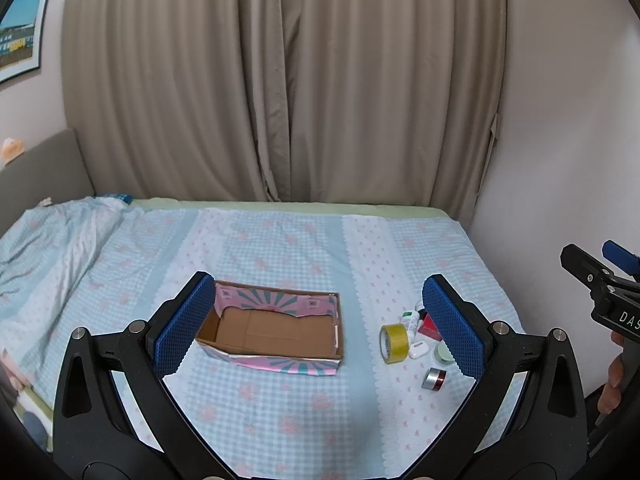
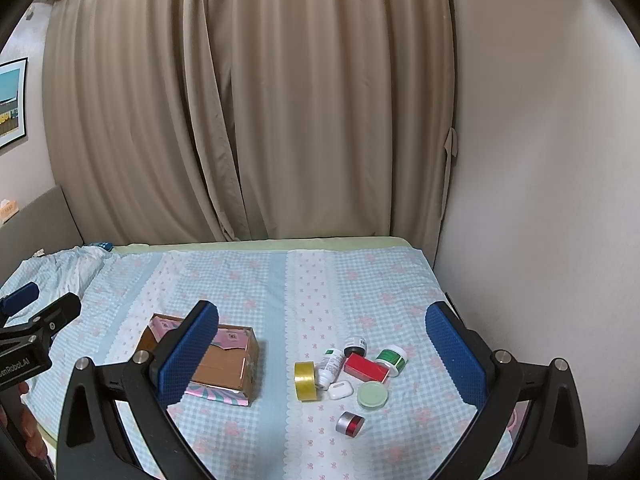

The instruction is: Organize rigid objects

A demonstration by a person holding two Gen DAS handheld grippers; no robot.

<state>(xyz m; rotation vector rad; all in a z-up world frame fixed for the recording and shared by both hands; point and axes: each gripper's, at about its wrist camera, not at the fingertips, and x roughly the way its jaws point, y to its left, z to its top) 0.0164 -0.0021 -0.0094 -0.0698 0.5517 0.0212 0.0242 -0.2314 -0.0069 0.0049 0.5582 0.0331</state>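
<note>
2 wrist views, both facing bed (image 1: 280, 240), probably elevated

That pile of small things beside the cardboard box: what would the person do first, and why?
Probably lower the right gripper onto the yellow tape roll. Both grippers are open and hold nothing, the cardboard box is empty, and the roll stands at the pile's edge nearest the box, easy to pinch without disturbing the other things.

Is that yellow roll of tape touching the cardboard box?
Apart. In the right wrist view, a wide strip of bedsheet separates the tape roll from the box; the left wrist view shows the same gap.
</note>
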